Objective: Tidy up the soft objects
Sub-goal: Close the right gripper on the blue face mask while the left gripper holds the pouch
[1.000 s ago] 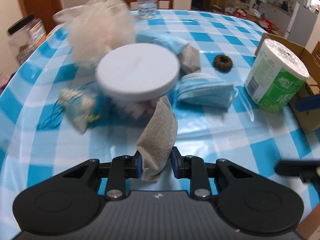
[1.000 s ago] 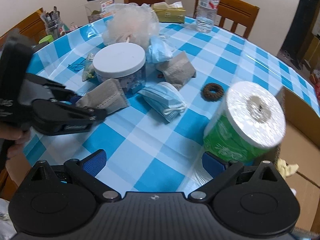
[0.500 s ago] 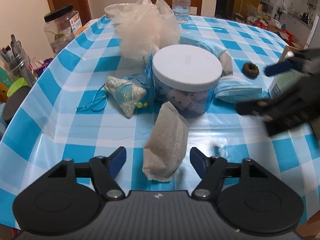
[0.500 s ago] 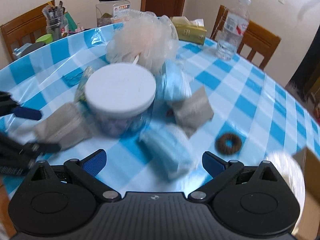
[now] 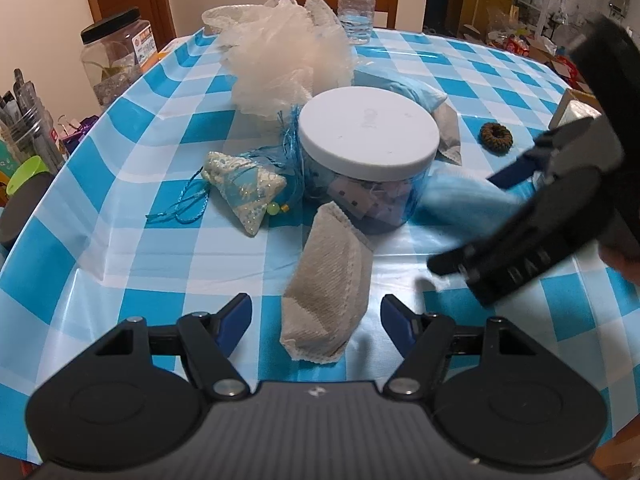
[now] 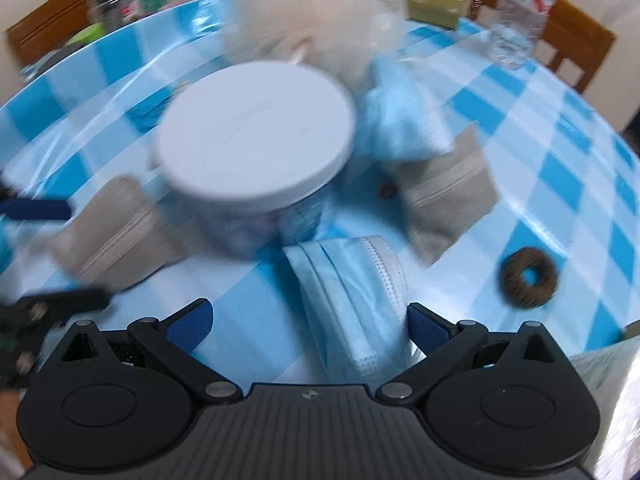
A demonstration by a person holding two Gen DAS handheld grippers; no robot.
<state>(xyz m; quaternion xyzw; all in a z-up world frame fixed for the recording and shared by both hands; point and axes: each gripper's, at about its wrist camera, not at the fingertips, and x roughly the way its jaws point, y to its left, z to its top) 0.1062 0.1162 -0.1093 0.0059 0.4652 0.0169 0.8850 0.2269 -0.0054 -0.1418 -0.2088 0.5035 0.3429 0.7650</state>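
1. Now the grey woven pouch [image 5: 326, 288], pinched by the left gripper [image 5: 316, 318] a second ago, is seen released; it rests on the checked worktop [image 5: 120, 240] between wide-spread, untouching pads.
2. A pleated blue face mask [image 6: 352, 300], soft and ribbed, is framed by the open right gripper [image 6: 308, 322], brought lower over it.
3. A white-lidded jar [image 5: 366, 156] is seen behind.

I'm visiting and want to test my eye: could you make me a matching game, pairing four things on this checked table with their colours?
Things:
1. bath pouf
2. hair scrunchie
3. face mask
4. jar lid

Colours:
A. brown
B. white
C. cream
D. light blue

Pairs: 1-C, 2-A, 3-D, 4-B
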